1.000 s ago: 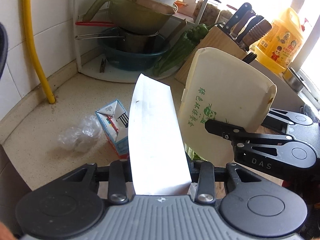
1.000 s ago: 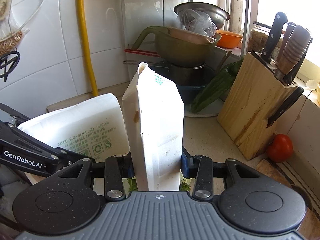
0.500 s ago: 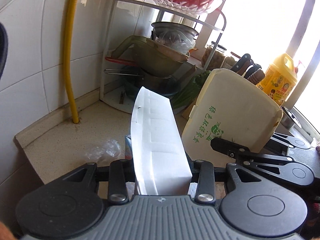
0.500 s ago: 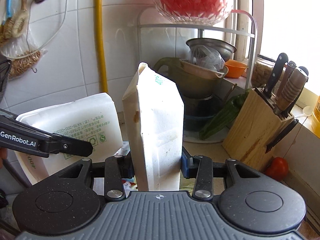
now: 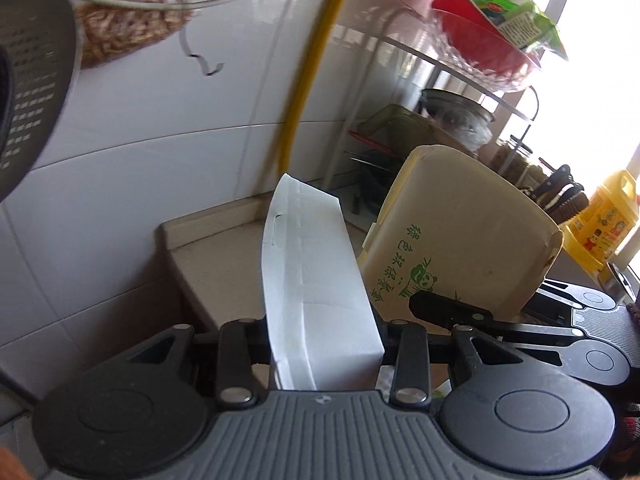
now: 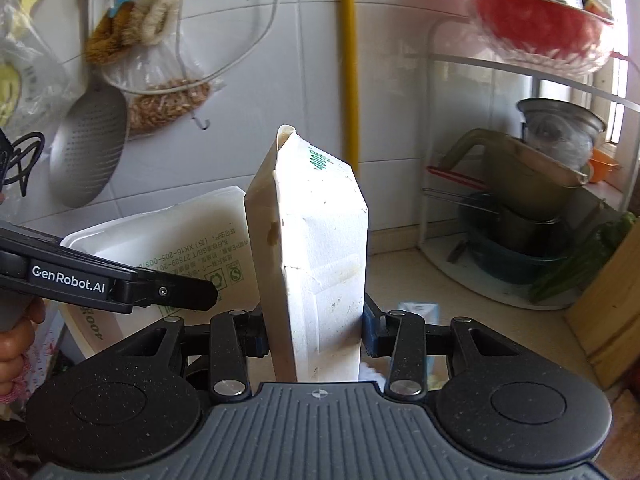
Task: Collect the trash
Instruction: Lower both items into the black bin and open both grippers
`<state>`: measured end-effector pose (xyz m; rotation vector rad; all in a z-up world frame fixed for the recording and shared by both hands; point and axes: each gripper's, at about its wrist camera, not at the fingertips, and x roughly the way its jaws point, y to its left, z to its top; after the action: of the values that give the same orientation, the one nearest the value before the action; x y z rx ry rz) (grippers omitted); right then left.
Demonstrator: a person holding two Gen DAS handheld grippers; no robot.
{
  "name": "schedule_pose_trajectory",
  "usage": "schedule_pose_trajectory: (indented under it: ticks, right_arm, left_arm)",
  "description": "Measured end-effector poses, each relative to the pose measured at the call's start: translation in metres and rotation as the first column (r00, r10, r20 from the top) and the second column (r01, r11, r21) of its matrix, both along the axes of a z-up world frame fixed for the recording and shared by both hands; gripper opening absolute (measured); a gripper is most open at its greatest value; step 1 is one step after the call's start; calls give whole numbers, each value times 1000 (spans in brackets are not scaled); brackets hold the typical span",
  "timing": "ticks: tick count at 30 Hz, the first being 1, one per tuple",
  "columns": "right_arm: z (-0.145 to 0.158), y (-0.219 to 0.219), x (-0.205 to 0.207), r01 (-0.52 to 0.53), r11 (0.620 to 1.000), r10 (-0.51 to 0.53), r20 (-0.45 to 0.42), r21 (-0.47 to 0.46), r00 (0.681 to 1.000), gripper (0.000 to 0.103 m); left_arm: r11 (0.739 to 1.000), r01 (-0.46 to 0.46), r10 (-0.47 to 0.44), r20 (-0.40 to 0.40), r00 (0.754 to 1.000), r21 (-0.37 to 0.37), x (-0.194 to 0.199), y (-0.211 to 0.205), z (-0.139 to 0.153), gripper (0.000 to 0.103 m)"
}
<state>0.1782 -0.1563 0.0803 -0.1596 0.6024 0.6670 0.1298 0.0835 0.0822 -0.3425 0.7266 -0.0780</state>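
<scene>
My left gripper (image 5: pixel 320 344) is shut on a white takeaway box (image 5: pixel 316 288), held on edge above the counter. My right gripper (image 6: pixel 316 332) is shut on a second takeaway box (image 6: pixel 320 272), cream with green print, also on edge. Each box shows in the other view: the cream one with the panda print in the left wrist view (image 5: pixel 460 248), the white one in the right wrist view (image 6: pixel 176 248). A small blue and white carton (image 6: pixel 420 312) lies on the counter behind my right gripper's fingers.
A corner rack (image 6: pixel 532 80) holds a red bowl (image 6: pixel 532 20), metal bowls and a green colander (image 6: pixel 516 176). A yellow pipe (image 6: pixel 348 60) runs down the tiled wall. A strainer (image 6: pixel 88 148) and brushes hang at left. A yellow oil jug (image 5: pixel 604 224) stands at right.
Both grippers have lifted and tilted up with their boxes. The counter, the crumpled plastic and the knife block have dropped out of view, and the wall and upper rack now fill the frames.
</scene>
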Motion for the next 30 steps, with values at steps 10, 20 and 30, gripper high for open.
schedule_pose_trajectory:
  ticks: [10,20,30]
  right_arm:
    - [-27,102,-30,-251,968,251,-87,8,964,49]
    - [-88,166,-29,-293,954,271,-236,-64,933,49]
    - [-143,192,7,-230,970,184,-389,-75,903,53]
  left_arm:
    - [973,-228,229,-87,969,20,-56,67,-35,35]
    - [941,-338,335,-238,912,32,-45,110,-110,35]
    - [915,-403,367,-351,861,-32,-3,143,-169,36]
